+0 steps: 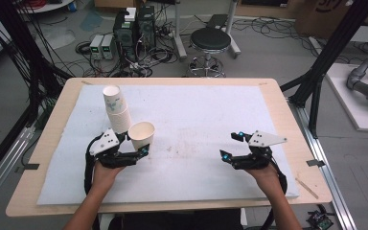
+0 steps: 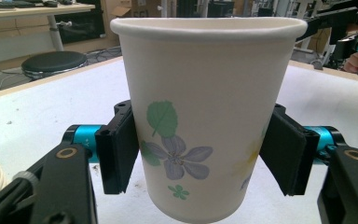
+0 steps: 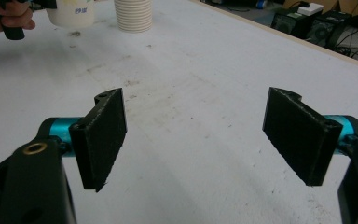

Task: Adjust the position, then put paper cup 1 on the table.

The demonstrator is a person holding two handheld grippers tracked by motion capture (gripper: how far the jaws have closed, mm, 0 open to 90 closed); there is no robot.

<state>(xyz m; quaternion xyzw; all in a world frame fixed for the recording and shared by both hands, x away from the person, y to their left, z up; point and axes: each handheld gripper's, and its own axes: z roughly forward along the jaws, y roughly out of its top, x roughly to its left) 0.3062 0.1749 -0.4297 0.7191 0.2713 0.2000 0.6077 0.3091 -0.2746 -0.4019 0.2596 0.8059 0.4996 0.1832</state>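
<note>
While the left gripper [image 1: 133, 143] rests low on the white mat [image 1: 196, 115], a flowered paper cup [image 2: 205, 116] stands upright between its jaws. The left pad sits against the cup's wall, and the right pad meets it near the far edge, so the jaws appear closed on the cup, though how firmly cannot be told. Just beyond the left gripper, touching the cup's far-left side in the high view, rises a leaning stack of paper cups [image 1: 116, 109]. Well apart to the right, the right gripper [image 1: 234, 145] hovers over bare mat with its jaws spread wide, nothing between its pads [image 3: 101, 135].
</note>
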